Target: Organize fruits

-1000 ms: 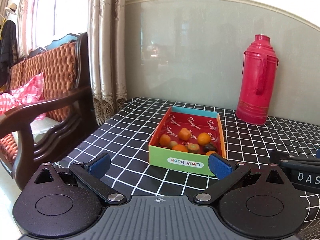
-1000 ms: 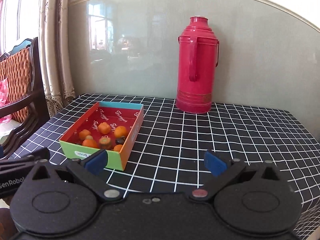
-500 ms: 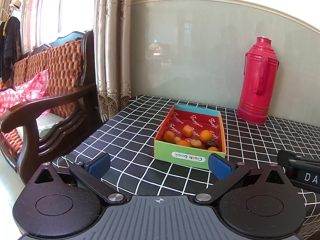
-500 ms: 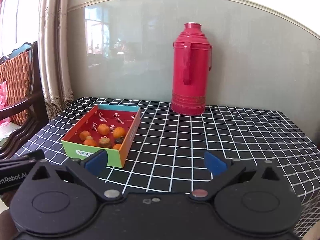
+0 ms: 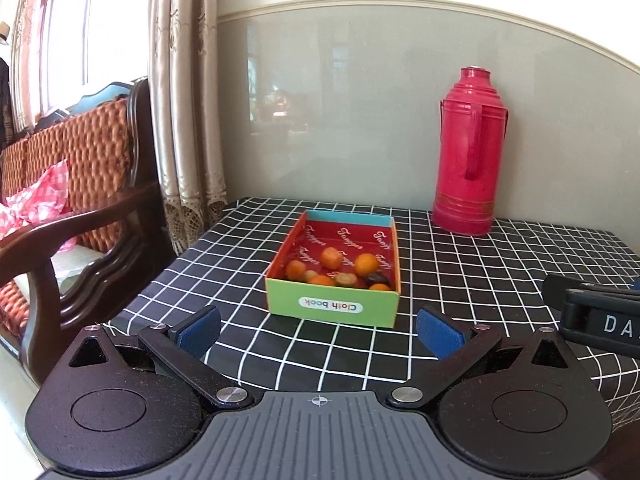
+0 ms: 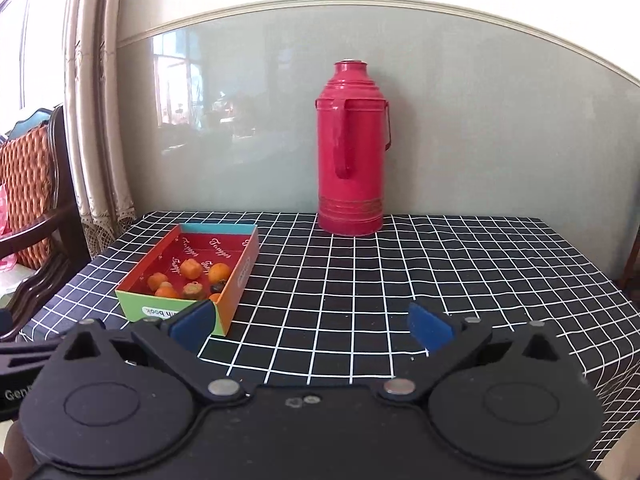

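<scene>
Fruits (image 5: 335,272), about 7, sit in 1 box (image 5: 333,307); both tongs (image 5: 318,330) (image 6: 312,327) gape, holding nothing.

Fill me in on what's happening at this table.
A person holds a two-finger gripper in each hand, both facing a checkered table. The left gripper and right gripper are open and hold nothing. Small orange fruits and a darker one lie loose in an open cardboard box, toward its near end. A red thermos stands upright by the wall. Neither gripper touches the box.

thermos (image 6: 351,152) at back, box (image 5: 334,306) left, bare tablecloth (image 6: 400,280) between
</scene>
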Motion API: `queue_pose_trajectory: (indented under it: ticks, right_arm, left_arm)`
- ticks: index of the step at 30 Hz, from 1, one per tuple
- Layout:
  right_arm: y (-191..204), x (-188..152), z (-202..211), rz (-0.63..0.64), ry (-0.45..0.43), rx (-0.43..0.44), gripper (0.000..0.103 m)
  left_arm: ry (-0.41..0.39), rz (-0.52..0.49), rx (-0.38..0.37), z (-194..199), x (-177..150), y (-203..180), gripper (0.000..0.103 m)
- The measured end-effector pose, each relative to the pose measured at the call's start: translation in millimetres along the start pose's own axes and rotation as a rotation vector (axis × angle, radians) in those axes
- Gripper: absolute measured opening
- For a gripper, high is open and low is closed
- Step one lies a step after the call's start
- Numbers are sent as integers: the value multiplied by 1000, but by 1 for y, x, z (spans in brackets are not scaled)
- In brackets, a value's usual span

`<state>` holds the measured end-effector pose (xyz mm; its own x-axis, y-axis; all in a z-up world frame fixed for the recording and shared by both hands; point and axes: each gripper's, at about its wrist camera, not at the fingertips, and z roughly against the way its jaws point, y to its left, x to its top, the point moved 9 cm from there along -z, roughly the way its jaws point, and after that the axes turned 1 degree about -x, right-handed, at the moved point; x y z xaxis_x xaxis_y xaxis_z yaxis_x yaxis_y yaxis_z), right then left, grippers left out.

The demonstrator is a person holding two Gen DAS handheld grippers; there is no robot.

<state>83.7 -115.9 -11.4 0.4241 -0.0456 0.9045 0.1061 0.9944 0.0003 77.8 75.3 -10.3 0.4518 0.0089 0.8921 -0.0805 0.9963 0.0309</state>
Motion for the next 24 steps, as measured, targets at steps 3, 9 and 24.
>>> queue_pose_trajectory:
  ticks: [3, 9, 24]
  right_arm:
    - [0, -2, -1, 1, 4, -2, 97]
    - [6, -3, -2, 7, 6, 4, 97]
    - [10, -4, -7, 9, 16, 16, 97]
  left_arm:
    - [4, 2, 2, -1, 0, 1, 103]
    - [4, 9, 2, -2, 0, 2, 103]
    - [20, 12, 7, -10, -2, 3, 103]
